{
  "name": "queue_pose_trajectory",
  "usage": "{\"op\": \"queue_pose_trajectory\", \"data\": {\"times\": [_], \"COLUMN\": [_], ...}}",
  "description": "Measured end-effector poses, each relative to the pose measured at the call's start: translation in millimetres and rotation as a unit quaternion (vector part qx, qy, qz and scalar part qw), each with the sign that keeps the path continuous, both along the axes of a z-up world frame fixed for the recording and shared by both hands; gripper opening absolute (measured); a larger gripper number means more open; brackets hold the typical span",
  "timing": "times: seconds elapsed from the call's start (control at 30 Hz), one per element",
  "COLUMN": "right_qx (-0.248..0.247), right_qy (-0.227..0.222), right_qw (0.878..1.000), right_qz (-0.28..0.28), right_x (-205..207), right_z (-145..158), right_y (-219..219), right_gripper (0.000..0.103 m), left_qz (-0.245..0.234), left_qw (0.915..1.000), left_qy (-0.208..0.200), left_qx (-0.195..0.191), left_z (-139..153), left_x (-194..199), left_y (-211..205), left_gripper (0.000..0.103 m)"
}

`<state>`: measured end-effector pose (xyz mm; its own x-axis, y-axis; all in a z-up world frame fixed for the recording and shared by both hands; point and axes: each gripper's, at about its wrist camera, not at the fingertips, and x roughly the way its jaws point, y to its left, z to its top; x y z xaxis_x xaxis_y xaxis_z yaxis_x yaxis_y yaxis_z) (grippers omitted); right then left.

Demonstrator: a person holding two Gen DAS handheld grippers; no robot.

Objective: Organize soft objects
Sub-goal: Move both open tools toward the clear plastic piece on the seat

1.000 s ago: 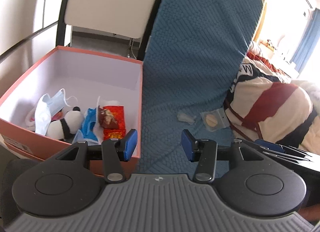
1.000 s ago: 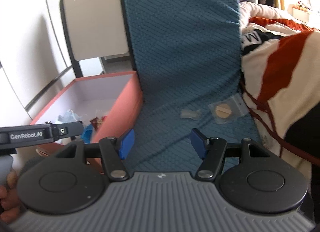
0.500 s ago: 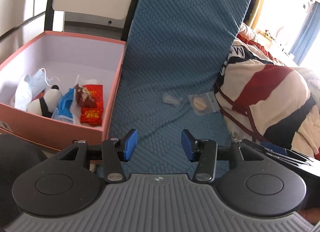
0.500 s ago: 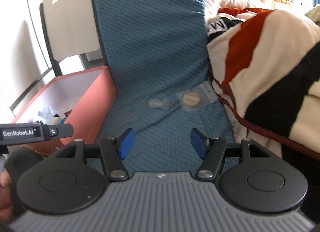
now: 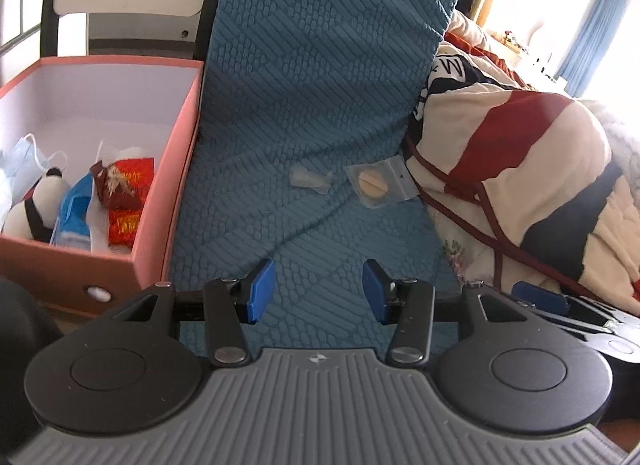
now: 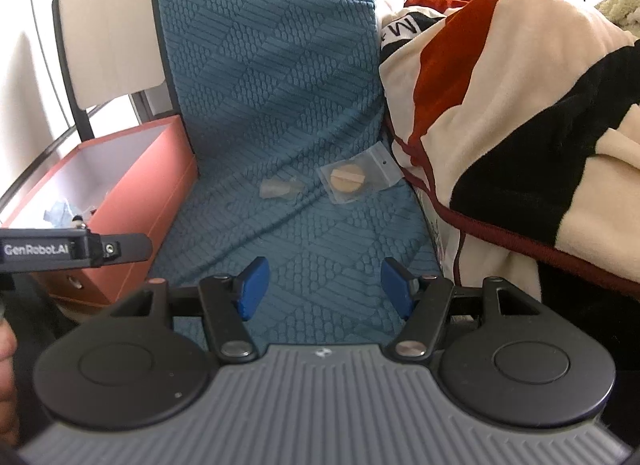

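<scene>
- The blue textured cover (image 5: 320, 113) fills the ground ahead of both tongs. It has grown larger in both wrist views than a second ago, so both tongs have come forward and down toward it.
- The striped blanket (image 6: 500, 113) is heaped to the right of both tongs, its edge just beside the two small items. It now crowds much more of the right wrist view than before.
- The pink box (image 5: 168, 169) stands ahead and to the left of the left gripper (image 5: 318, 291). It has slid toward the left edge of that view, so the tongs have turned away from it. A panda toy (image 5: 36, 205), a face mask (image 5: 24, 153), a blue packet (image 5: 74, 213) and red packets (image 5: 128, 193) already lie inside.
- The left gripper's jaws are released and hold nothing; only cover shows between its pads.
- The right gripper (image 6: 326, 285) is likewise released and empty, with the left tool's arm crossing at its left.
- The bagged round pad (image 6: 348, 179) lies straight ahead of the right gripper, touching the cover near the blanket.
- The small clear wrapper (image 6: 280, 187) lies just left of it, straight ahead of the left gripper.
- Judging by this approach, these two are the last loose pieces, and a pickup is likely next.
</scene>
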<state>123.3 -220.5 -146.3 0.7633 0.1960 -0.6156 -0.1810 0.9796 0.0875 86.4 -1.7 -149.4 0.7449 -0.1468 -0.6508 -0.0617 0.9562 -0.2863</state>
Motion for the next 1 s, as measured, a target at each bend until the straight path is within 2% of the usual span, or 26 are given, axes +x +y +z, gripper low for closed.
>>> {"op": "queue_pose_trajectory", "data": {"times": [0.13, 0.23, 0.47, 0.57, 0.83, 1.0], "right_qx": [-0.004, -0.004, -0.016, -0.013, -0.017, -0.017], "right_qy": [-0.012, -0.015, -0.027, -0.023, -0.012, -0.008], "right_qw": [1.0, 1.0, 0.999, 1.0, 1.0, 1.0], "right_qz": [-0.007, -0.008, -0.01, -0.01, -0.018, -0.024], "right_x": [10, 20, 43, 55, 85, 101], "right_z": [0, -2, -5, -9, -23, -29], "right_y": [4, 6, 15, 17, 18, 17], "right_gripper": [0.065, 0.065, 0.065, 0.065, 0.065, 0.065], "left_qz": [-0.002, -0.022, -0.031, -0.038, -0.046, -0.057], "left_qw": [1.0, 0.9995, 0.9993, 0.9988, 0.9983, 0.9978], "left_qy": [0.004, 0.018, 0.016, 0.02, 0.035, 0.034], "left_qx": [-0.003, 0.013, 0.016, 0.023, -0.006, 0.003], "left_z": [-5, -8, -17, -22, -38, -42], "left_x": [19, 39, 73, 90, 129, 150], "left_y": [6, 7, 16, 14, 12, 8], "left_gripper": [0.055, 0.055, 0.055, 0.061, 0.062, 0.062]}}
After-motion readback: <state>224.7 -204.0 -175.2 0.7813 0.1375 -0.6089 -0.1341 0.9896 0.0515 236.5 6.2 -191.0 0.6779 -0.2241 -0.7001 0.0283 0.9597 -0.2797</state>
